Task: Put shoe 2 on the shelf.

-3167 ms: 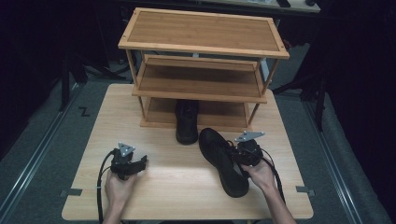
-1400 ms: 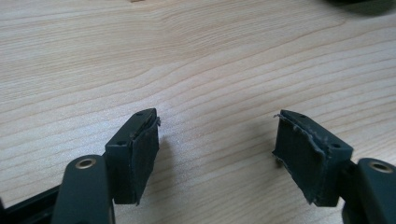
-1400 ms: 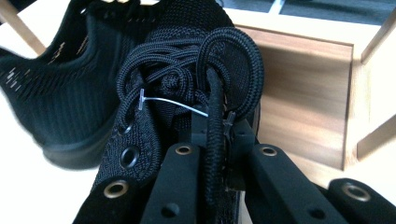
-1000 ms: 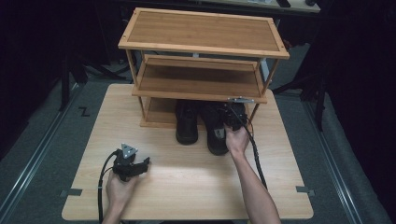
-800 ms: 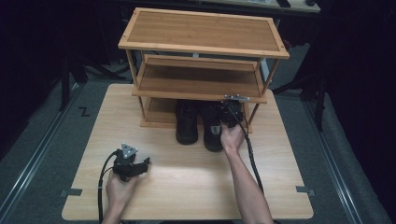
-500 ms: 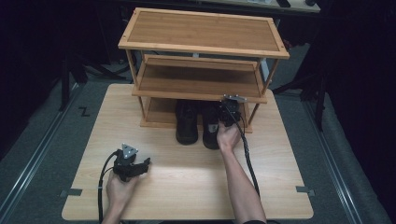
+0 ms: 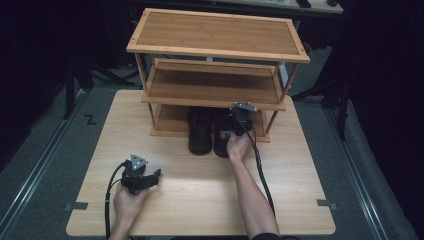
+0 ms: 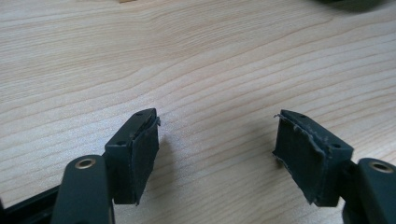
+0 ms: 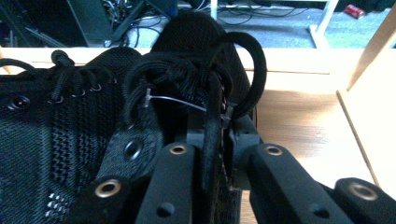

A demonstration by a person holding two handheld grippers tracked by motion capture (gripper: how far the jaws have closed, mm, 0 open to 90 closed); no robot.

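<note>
— High view first, left side: left gripper (image 7: 141, 179) rests on the table (image 7: 300, 200), jaws apart, holding nothing.

— And right?

— Right gripper (image 7: 231, 127) pinches the right shoe (image 7: 223, 137) by its soft collar, jaws just loosening, beside the left shoe (image 7: 200, 132) on the rack (image 7: 215, 47)'s bottom shelf. Light, floppy mesh, I'd say; the heel tab seems the firmest hold.

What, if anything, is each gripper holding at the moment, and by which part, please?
The right gripper pinches the right black shoe by its collar beside the laces, jaws just easing open. The left gripper holds nothing.
</note>
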